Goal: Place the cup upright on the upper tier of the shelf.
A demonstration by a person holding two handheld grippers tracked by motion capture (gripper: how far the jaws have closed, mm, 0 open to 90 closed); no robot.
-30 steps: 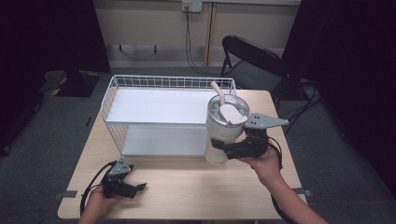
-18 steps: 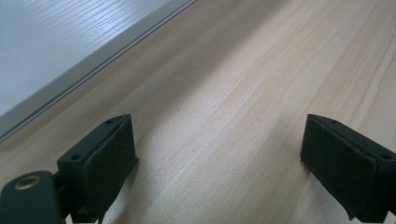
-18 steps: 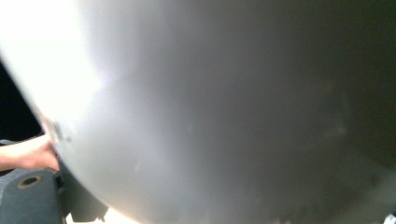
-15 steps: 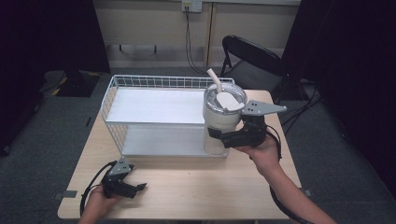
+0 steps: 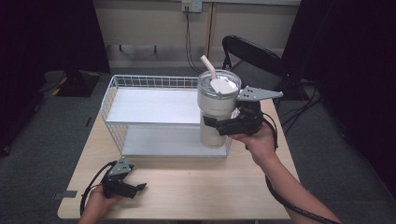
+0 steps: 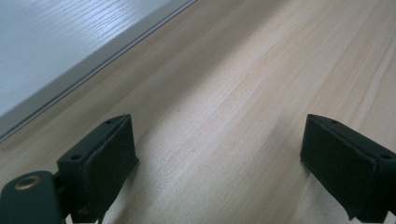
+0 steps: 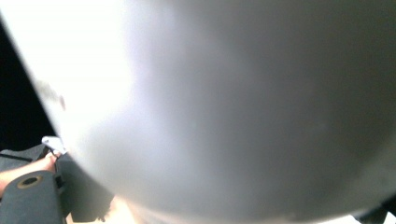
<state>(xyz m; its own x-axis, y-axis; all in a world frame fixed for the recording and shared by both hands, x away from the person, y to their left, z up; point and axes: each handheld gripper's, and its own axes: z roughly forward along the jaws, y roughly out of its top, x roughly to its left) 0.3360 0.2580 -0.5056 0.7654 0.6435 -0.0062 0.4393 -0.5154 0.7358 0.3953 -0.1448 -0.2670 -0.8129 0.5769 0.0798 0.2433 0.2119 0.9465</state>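
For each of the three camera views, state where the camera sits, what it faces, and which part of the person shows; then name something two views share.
High view: above the person's side, looking down on the table, wire shelf, both forearms.
Left gripper view: on the left gripper, facing bare tabletop between its open jaws.
Right gripper view: on the right gripper, pressed against the tumbler.
Shared: tumbler, high and right views.

Your right gripper (image 5: 219, 125) clamped the cream tumbler (image 5: 216, 112) mid-body, upright, straw (image 5: 208, 68) tilted left, at the right end of the white wire rack (image 5: 154, 84) | your left gripper (image 5: 135, 188) rested low on the wooden table (image 5: 201, 186), near-left corner, jaws parted, holding nothing | black chair (image 5: 254, 58) stood behind the table.
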